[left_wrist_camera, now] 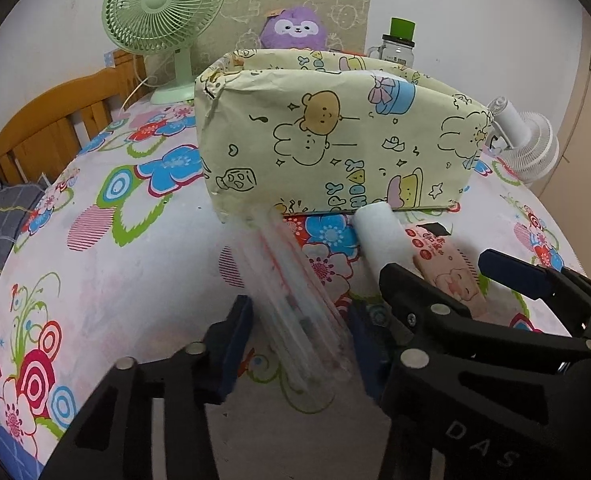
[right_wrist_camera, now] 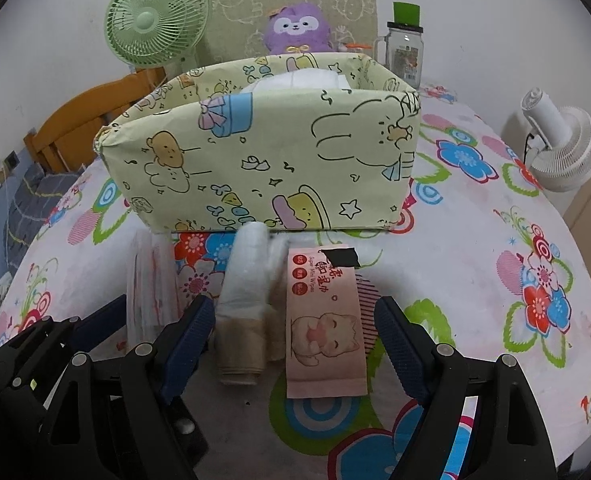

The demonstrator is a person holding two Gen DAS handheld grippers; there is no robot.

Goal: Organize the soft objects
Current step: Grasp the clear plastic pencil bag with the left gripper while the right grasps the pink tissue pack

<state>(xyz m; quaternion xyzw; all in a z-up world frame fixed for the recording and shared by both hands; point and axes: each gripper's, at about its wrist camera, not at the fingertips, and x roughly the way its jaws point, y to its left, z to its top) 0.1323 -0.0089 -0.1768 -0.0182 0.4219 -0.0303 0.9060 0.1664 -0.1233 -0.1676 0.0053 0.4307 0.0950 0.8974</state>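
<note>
The left gripper (left_wrist_camera: 295, 344) has its blue pads on either side of a clear plastic pack (left_wrist_camera: 295, 304); whether they press on it I cannot tell. The pack runs forward from the jaws to the foot of the patterned box (left_wrist_camera: 335, 140) straight ahead. The right gripper (right_wrist_camera: 295, 340) stands wide apart, with a pink wipes pack (right_wrist_camera: 323, 320) and a white roll (right_wrist_camera: 243, 300) lying side by side between its pads on the floral sheet (right_wrist_camera: 475, 280), neither touched. The box stands just beyond them, something white inside it.
</note>
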